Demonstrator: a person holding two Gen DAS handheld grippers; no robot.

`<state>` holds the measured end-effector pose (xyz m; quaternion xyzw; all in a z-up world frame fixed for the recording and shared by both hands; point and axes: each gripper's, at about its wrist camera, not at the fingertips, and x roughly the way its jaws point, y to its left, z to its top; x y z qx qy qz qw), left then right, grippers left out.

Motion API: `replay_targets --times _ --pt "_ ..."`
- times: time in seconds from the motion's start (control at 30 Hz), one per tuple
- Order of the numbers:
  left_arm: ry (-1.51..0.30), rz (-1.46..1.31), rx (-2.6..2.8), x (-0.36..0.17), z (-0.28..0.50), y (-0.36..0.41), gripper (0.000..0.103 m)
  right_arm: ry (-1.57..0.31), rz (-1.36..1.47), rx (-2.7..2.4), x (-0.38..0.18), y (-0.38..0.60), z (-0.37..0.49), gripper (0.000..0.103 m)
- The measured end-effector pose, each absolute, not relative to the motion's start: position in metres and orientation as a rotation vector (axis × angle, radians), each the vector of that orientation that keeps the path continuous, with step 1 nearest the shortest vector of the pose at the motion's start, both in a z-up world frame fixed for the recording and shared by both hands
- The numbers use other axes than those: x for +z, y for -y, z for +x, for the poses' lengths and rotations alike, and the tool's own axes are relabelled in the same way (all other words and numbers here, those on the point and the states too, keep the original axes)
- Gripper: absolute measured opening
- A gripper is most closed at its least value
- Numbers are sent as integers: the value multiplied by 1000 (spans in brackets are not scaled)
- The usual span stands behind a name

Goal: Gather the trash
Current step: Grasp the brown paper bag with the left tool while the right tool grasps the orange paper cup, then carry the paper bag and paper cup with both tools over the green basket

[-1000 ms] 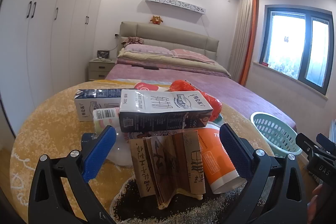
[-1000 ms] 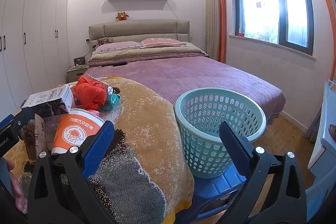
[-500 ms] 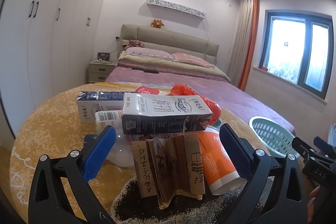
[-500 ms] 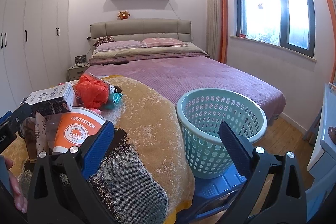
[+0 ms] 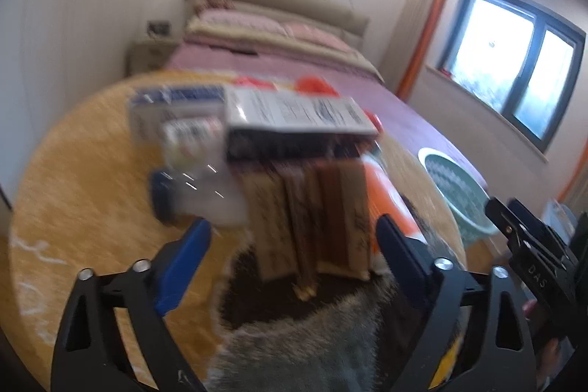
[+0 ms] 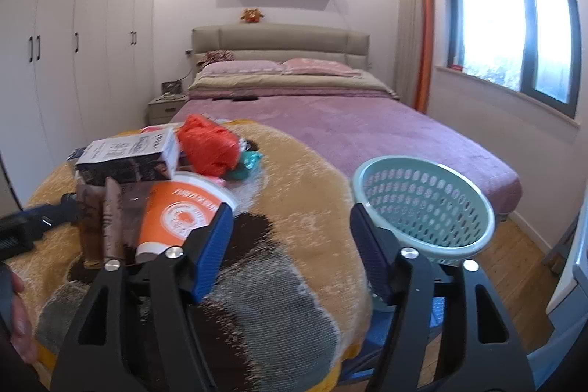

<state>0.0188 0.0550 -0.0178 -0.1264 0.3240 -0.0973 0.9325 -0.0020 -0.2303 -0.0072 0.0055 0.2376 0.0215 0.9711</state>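
A heap of trash is seen on a round bench (image 6: 301, 171) covered with a yellow and brown patterned cloth, at the foot of a bed (image 6: 330, 120) with a purple cover. In the heap, a black and white carton (image 6: 128, 157) lies on its side on top; under its front edge a folded brown paper bag (image 6: 106, 223) stands upright, and just beside that an orange paper cup (image 6: 180, 212) lies on its side with its white rim toward the bed. A crumpled red plastic bag (image 6: 207, 146) and a scrap of teal wrapper (image 6: 244, 166) lie behind the cup. A second carton (image 5: 172, 105) and a clear plastic piece (image 5: 205, 197) are made out only as blurred shapes in the left wrist view.

The left claw (image 5: 294, 245) is held low before the brown paper bag (image 5: 312, 219). Its blue pads are apart and closing; the bag's lower edge lies in the gap between them, but no pad is seen pressing on it.

The right claw (image 6: 290, 230) is held over the bench edge, between the orange cup and a pale green perforated basket (image 6: 422, 204) that stands on a blue stool (image 6: 404, 326) just beside the bench. Its jaws are apart and closing, with nothing between them; only cloth is seen in the gap.

A hand (image 6: 20, 329) is visible at the left edge of the right wrist view.
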Motion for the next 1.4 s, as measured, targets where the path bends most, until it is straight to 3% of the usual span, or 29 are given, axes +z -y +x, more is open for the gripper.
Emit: replay_targets --times 0.1,0.37,0.4,0.47,0.57,0.7,0.97,1.23,1.27,1.3,1.4 --pt "-713 -269 -196 -29 28 -51 69 -483 13 53 -7 229 -3 57" --pt "-780 -370 -216 -46 44 -64 60 -512 3 88 -14 220 -1 57" --pt "-786 -375 -221 -47 45 -64 48 -520 6 98 -16 219 0 57" --pt "-797 -364 -226 -50 48 -62 35 -535 11 120 -18 214 3 57" --pt "-791 -366 -231 -50 46 -62 20 -556 22 146 -20 208 9 57" --pt "-738 -376 -231 -43 32 -67 11 -604 59 196 -23 198 18 58" --pt "-664 -396 -186 -29 9 -89 8 -699 114 293 -29 172 42 75" --pt "-641 -385 -164 -21 4 -98 8 -838 185 303 -53 165 67 75" --pt "-640 -377 -168 -20 2 -97 8 -843 191 307 -54 166 67 73" --pt "-637 -369 -170 -19 1 -97 8 -841 193 313 -55 168 66 65" --pt "-624 -347 -187 -15 2 -85 8 -820 169 317 -53 171 60 65"
